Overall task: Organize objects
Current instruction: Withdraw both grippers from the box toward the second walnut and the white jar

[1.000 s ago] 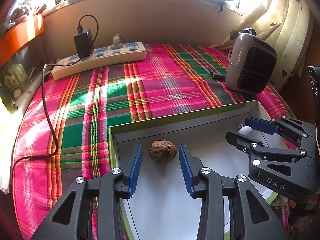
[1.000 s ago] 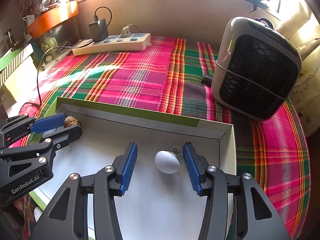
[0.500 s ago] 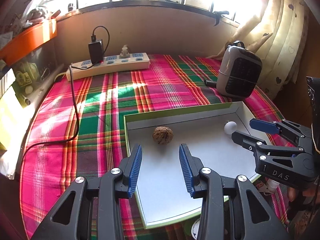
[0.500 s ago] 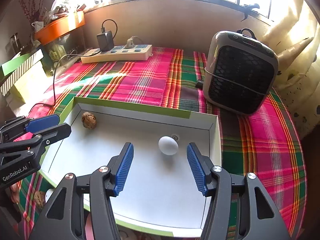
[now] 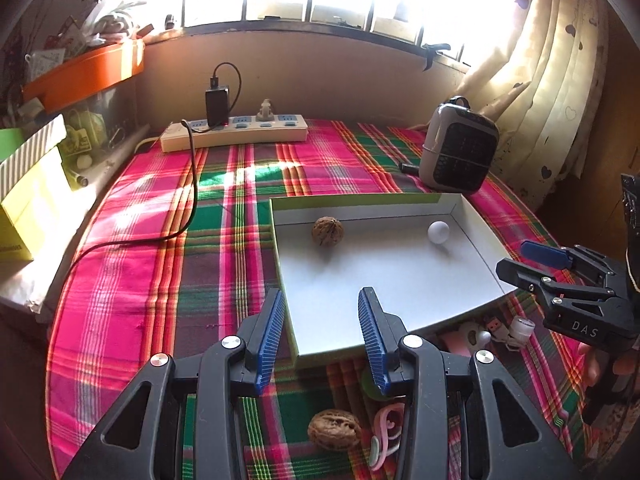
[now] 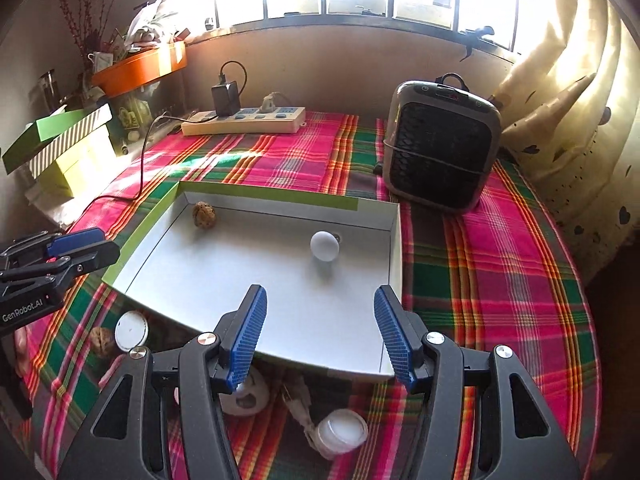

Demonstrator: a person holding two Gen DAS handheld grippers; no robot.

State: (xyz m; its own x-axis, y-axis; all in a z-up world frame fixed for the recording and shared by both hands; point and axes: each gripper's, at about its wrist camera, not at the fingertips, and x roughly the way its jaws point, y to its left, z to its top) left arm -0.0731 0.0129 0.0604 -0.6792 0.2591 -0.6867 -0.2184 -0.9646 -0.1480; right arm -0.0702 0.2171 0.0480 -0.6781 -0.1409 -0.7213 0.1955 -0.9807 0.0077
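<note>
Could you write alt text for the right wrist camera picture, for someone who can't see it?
A shallow white tray on a plaid tablecloth holds a walnut and a small white ball, well apart. The open right gripper hovers empty over its near edge, the left gripper at the picture's left. Behind stand a heater and a power strip.

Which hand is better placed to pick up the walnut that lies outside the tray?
Left, probably. The loose walnut lies just below the left gripper, whose jaws are empty. From the right gripper it sits far to the side, beside a white lid.
</note>
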